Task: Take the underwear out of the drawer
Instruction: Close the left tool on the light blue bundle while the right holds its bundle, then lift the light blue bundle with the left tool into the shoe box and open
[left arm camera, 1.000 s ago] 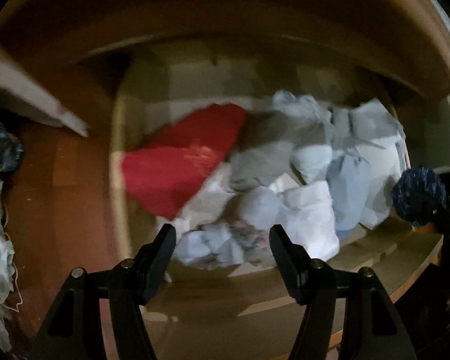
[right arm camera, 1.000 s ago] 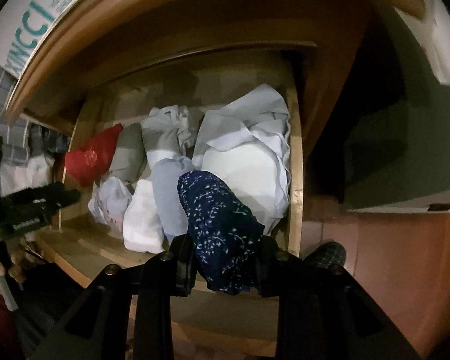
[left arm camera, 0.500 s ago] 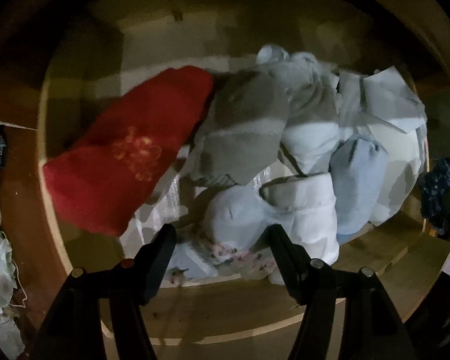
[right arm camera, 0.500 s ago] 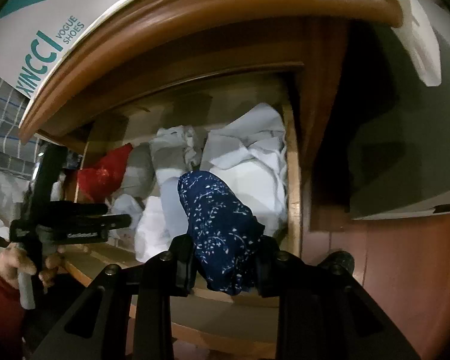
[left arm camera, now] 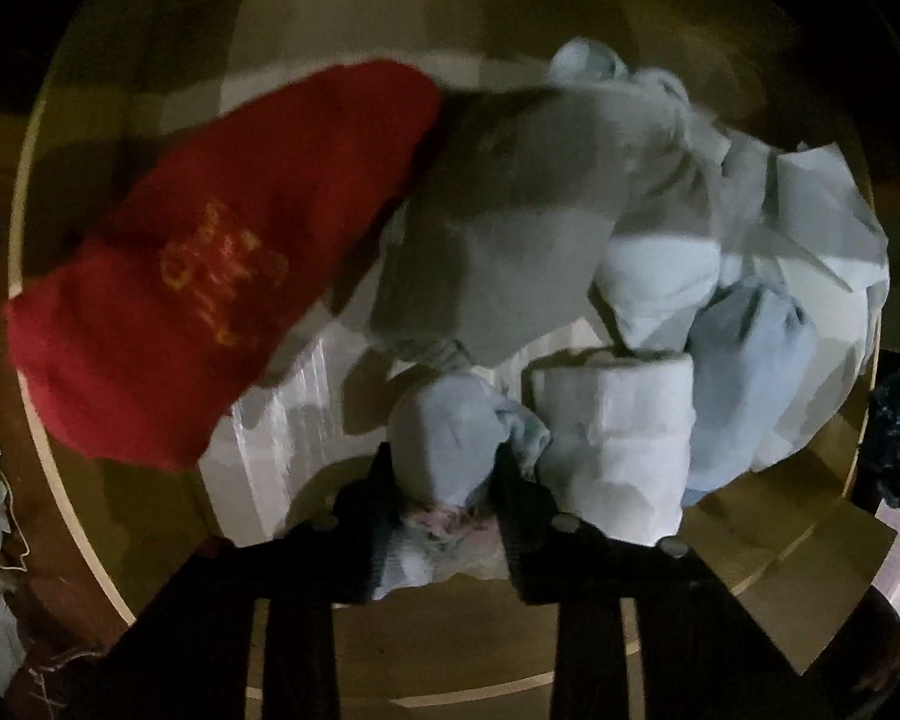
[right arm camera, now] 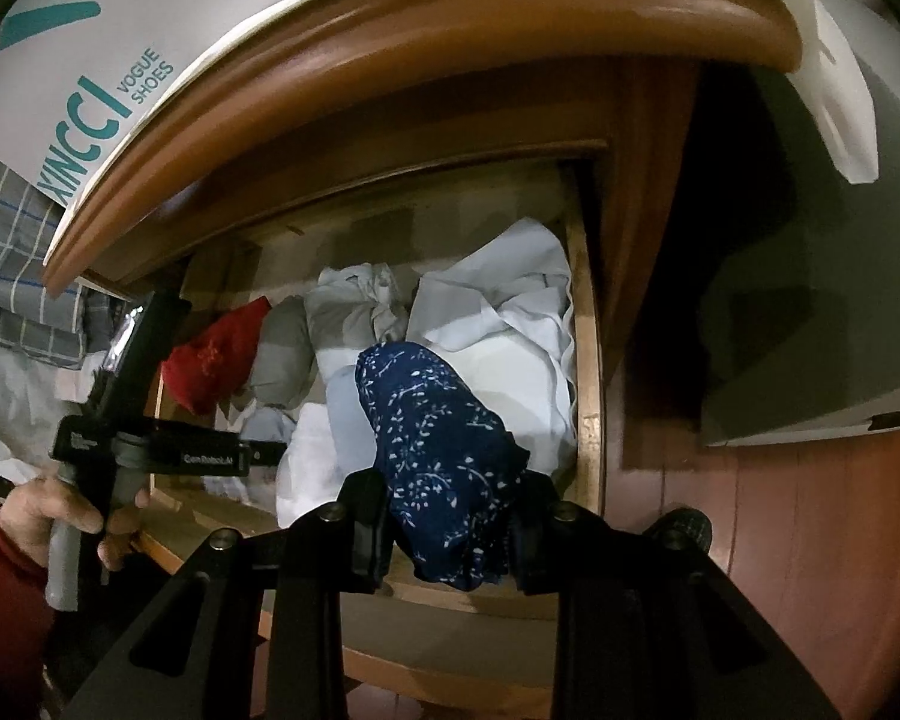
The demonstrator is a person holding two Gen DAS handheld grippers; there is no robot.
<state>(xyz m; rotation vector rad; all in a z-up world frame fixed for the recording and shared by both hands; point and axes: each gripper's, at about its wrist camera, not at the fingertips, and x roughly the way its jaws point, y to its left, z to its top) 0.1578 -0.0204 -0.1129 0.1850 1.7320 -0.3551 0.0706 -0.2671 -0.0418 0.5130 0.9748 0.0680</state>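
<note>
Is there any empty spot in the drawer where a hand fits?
Bare wooden drawer bottom shows behind the red folded underwear, at the back left. Another strip lies at the front right, beside the white rolled underwear. The middle and right are crowded.

Drawer [right arm camera: 587,360] packed right side: white cloth pile [right arm camera: 510,324] against right wall, grey roll [left arm camera: 498,228] and red roll [left arm camera: 210,264] mid. Free floor far-left and near-left. Wooden top edge [right arm camera: 426,60] overhangs, limits entry from above.
</note>
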